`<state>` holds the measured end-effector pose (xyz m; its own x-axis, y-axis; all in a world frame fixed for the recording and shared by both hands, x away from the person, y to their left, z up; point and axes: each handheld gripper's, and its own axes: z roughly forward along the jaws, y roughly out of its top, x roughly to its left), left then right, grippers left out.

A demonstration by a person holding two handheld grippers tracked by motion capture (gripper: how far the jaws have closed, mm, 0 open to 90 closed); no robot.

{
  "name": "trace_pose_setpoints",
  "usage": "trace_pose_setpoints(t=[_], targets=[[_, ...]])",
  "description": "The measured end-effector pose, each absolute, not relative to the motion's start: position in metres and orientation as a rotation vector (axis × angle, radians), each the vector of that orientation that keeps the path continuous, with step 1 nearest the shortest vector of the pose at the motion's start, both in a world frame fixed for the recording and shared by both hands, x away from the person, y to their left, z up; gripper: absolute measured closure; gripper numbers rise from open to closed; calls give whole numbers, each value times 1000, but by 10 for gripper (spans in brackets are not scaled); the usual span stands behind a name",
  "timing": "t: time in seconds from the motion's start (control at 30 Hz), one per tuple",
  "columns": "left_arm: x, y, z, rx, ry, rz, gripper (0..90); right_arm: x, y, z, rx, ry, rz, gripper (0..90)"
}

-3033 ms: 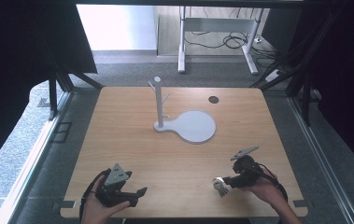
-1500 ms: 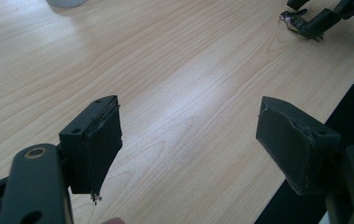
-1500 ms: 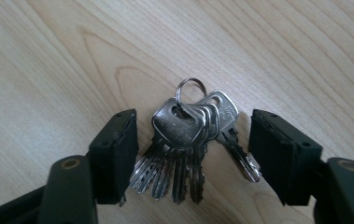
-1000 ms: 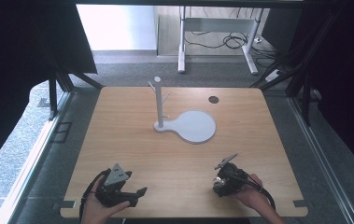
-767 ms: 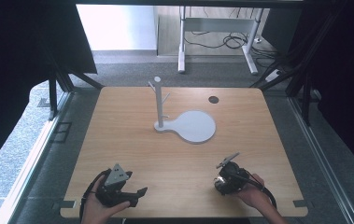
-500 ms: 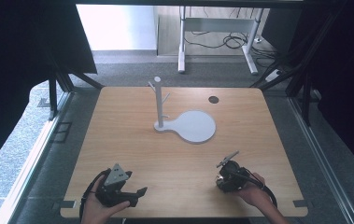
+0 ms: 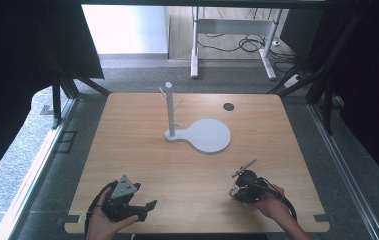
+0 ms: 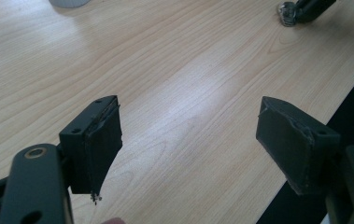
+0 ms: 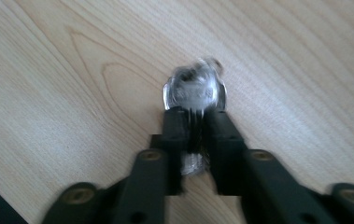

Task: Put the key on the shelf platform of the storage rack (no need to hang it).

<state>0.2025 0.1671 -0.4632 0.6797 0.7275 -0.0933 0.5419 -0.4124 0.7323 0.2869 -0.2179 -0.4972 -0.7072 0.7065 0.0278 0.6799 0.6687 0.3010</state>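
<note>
Shiny metal, that's what the right gripper (image 9: 195,116) is pinching: a small silvery round thing (image 9: 194,91), blurry in the right gripper view, so I can't say exactly what it is. Maybe a ring or a little cap. It's sitting right at the tips of the jaws, which have just been closing in and are now nearly pressed together with part of the thing squeezed between them, the rest of it sticking out past the tips. It looks like it's low over the wooden counter (image 9: 72,60) or resting on it; I can't tell which.

In the high view the right gripper (image 7: 237,189) is working near the front right of the counter (image 7: 142,150), with the person's hand (image 7: 272,207) coming in behind it. The left gripper (image 7: 144,209) is idling at the front left, well apart from the action, and in the left gripper view its jaws are standing spread wide with nothing between them, just bare wood.

Further back, mid-counter, there's a white stand (image 7: 169,110) with an upright post with pegs, and a flat round base plate (image 7: 208,135) beside it.

My read: the grab is getting done right now, and the lift and the carry are all left. If the thing belongs on that stand, that's a fair way off.
</note>
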Motion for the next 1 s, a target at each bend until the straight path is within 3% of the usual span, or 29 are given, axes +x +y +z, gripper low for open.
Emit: trace_pose_setpoints(t=[0.4,0.5,1.0], targets=[[203,168,-463,2117,974,307,228,289,-220,-497,1158,2824,447,839],[203,168,-463,2116,975,308,228,289,-221,-494,1164,2835,488,884],[203,168,-463,2118,969,310,228,289,-227,-482,1170,2825,524,888]])
